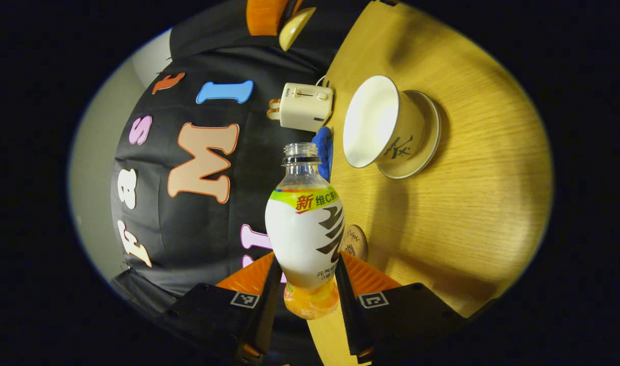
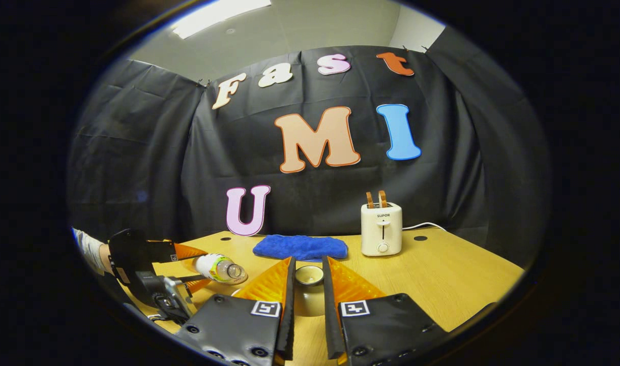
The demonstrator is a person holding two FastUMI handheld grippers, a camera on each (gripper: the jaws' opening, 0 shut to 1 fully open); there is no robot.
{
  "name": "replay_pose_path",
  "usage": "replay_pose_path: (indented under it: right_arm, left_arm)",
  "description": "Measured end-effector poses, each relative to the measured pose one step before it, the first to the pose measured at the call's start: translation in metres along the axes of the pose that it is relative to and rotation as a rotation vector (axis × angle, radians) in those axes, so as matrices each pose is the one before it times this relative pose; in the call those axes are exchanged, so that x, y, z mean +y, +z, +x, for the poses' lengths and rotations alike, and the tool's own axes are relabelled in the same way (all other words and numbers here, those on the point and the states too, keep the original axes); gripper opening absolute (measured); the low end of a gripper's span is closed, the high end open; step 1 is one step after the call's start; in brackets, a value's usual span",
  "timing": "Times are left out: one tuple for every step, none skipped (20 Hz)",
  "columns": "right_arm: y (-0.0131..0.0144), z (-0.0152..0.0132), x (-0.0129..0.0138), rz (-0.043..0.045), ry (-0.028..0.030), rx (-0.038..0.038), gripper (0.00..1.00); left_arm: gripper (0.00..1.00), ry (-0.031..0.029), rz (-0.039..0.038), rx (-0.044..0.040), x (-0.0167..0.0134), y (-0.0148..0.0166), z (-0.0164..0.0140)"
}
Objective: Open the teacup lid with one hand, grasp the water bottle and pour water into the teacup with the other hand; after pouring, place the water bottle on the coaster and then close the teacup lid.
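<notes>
while left tongs (image 1: 308, 284) clamp bottle (image 1: 305, 239), right tongs (image 2: 308, 284) pinch lid (image 2: 309, 277)

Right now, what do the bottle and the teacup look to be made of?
Bottle: likely clear plastic, see-through neck, glossy printed sleeve.
Teacup: looks like glazed ceramic or porcelain, smooth cream-white with dark brushwork, on a matching saucer.

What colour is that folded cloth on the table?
Blue; the cloth shows best in the right gripper view, beside the toaster.

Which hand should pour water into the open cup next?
Left. The left gripper already clamps the uncapped bottle, tipped sideways near the open cup. The right gripper is busy holding the lid.
</notes>
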State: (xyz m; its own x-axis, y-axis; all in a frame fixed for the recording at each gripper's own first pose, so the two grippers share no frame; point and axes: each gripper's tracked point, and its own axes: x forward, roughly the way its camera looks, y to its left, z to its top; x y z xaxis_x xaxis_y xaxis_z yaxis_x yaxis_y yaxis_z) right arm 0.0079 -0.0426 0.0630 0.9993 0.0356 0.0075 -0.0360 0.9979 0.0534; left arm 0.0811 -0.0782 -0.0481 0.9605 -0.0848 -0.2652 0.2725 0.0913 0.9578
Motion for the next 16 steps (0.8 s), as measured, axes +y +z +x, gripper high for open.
replay_pose_path:
  right_arm:
    - [-0.00076, -0.00044, -0.00047, 0.00039, -0.00017, 0.0005, 0.27]
    - [0.00009, -0.0001, -0.00043, 0.00032, 0.0008, 0.00016, 0.27]
    - [0.0003, 0.00069, 0.00132, 0.00027, 0.00104, 0.00047, 0.27]
    - [0.00034, 0.00026, 0.00111, -0.00112, 0.00112, 0.00023, 0.29]
    - [-0.00085, -0.00072, -0.00033, -0.00072, 0.00041, 0.00077, 0.27]
    - [-0.00005, 0.00004, 0.0004, -0.0002, 0.00108, -0.00027, 0.27]
    - [0.00059, -0.00044, 0.00045, -0.00013, 0.00023, -0.00034, 0.27]
    - [0.00114, 0.00028, -0.00081, -0.00018, -0.0004, -0.0013, 0.27]
    - [-0.00029, -0.00027, -0.00028, -0.0006, -0.00085, -0.00028, 0.27]
    - [0.00073, -0.00057, -0.0005, 0.00085, -0.00088, -0.00165, 0.29]
    - [0.00028, 0.00023, -0.00017, 0.00144, 0.00035, -0.00014, 0.27]
    - [0.00001, 0.00035, 0.00022, 0.00125, 0.00041, 0.00023, 0.29]
    - [-0.00014, 0.00002, 0.00056, 0.00066, 0.00066, 0.00076, 0.27]
    - [-0.00012, -0.00066, -0.00043, 0.00022, 0.00117, 0.00096, 0.27]
    - [-0.00014, -0.00008, 0.00074, -0.00086, 0.00072, 0.00016, 0.27]
    - [0.00016, -0.00008, 0.00056, -0.00192, 0.0004, -0.00098, 0.27]
  left_arm:
    - [0.56, -0.0024, 0.02378, 0.00054, 0.00053, -0.00055, -0.00131]
    - [0.55, -0.00248, 0.01401, 0.00236, -0.00006, -0.00009, -0.00033]
    - [0.56, 0.00062, 0.01158, -0.00143, 0.00015, 0.00024, 0.00082]
    - [0.55, -0.00004, 0.01271, 0.00274, 0.00032, -0.00041, -0.00023]
    - [0.56, -0.0023, 0.01277, 0.0011, 0.00001, -0.00003, -0.00038]
    - [0.56, -0.0079, 0.01708, 0.00754, -0.00096, 0.00028, -0.00064]
    - [0.56, -0.00741, 0.02114, 0.0032, 0.00207, -0.0011, 0.00064]
    - [0.57, -0.00389, 0.02001, 0.0025, 0.00107, 0.00059, 0.00018]
    - [0.56, -0.00719, 0.01932, 0.00231, 0.00035, 0.00038, 0.00026]
    - [0.56, -0.00463, 0.01414, 0.0012, 0.00027, -0.00006, 0.00006]
    - [0.56, -0.00625, 0.01379, 0.00121, 0.0006, -0.00019, 0.00029]
    - [0.55, -0.00491, 0.0169, 0.00159, 0.00061, 0.00105, 0.00078]
    - [0.55, 0.00015, 0.01097, -0.00523, 0.00111, 0.00178, 0.00011]
    - [0.55, -0.0057, 0.01005, 0.00502, -0.0008, -0.00128, -0.00041]
    - [0.55, -0.00044, 0.01199, 0.00037, 0.0011, 0.00086, -0.00063]
    - [0.55, -0.00335, 0.01414, 0.00383, -0.00027, -0.00012, 0.00092]
